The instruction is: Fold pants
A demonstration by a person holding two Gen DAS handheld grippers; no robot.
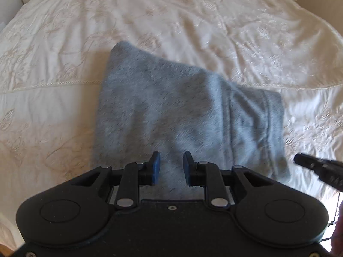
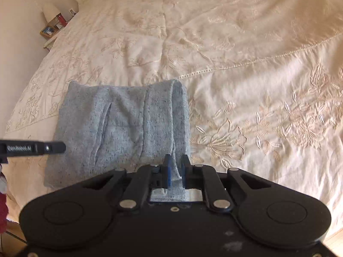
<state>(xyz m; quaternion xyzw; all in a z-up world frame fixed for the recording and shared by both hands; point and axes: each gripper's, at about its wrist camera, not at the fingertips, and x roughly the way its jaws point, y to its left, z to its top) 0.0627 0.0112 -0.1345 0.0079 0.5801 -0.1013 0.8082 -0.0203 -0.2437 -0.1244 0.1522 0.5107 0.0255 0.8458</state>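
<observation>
Grey pants [image 1: 182, 111] lie folded into a thick rectangle on the bed, with the waistband along the right side in the left wrist view. My left gripper [image 1: 171, 167] hovers over the near edge of the pants, open, with cloth below it and nothing pinched. In the right wrist view the pants [image 2: 120, 128] show a pocket slit. At their near right corner my right gripper [image 2: 176, 169] is shut on a raised ridge of grey cloth. One black finger [image 2: 53, 146] of the left gripper pokes in from the left.
A cream embroidered bedspread [image 2: 257, 85] covers the whole bed around the pants. A nightstand [image 2: 53, 30] with a lamp and small items stands at the far left corner. A dark red sleeve [image 2: 2, 209] shows at the left edge.
</observation>
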